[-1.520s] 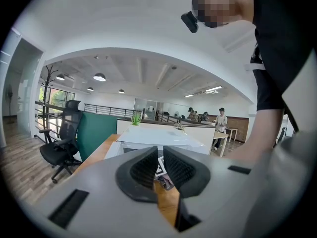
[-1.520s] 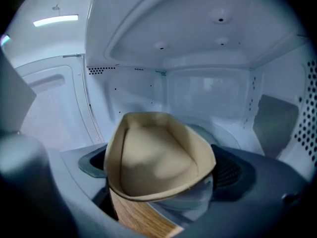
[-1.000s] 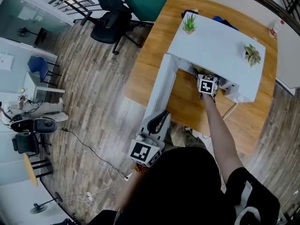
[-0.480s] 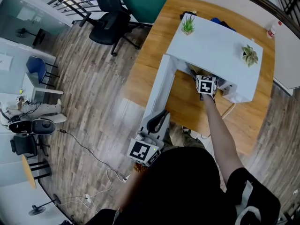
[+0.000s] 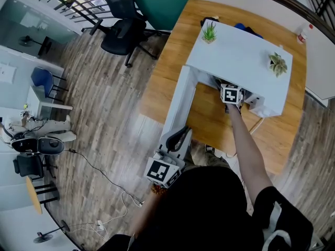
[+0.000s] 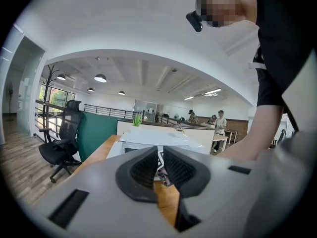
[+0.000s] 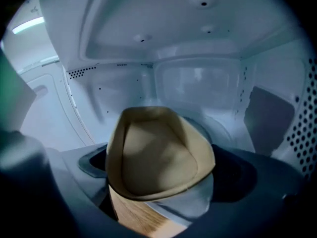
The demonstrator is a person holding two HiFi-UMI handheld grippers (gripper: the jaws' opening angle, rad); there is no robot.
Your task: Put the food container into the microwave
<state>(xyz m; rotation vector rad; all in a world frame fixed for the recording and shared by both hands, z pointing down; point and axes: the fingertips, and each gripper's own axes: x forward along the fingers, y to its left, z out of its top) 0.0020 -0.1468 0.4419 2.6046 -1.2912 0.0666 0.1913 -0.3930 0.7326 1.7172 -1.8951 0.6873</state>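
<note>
A white microwave [image 5: 241, 51] stands on a wooden table [image 5: 162, 82], its door [image 5: 180, 98] swung open toward me. My right gripper's marker cube [image 5: 231, 93] sits at the oven mouth; its jaws are hidden inside in the head view. The right gripper view looks into the white cavity [image 7: 198, 88]. There my right gripper [image 7: 163, 170] is shut on a tan paper food container [image 7: 158, 152], whose rim is squeezed out of round. My left gripper [image 5: 180, 134] hangs by the door's near end, shut with nothing between its pads [image 6: 143, 170].
Two small potted plants [image 5: 209, 31] [image 5: 277, 63] stand on the microwave's top. A black office chair [image 5: 123, 27] is beyond the table's left side, and a cable [image 5: 99, 166] runs over the wood floor. People [image 6: 219, 120] stand far off in the room.
Both grippers stay where they were. Only the head view has shifted slightly.
</note>
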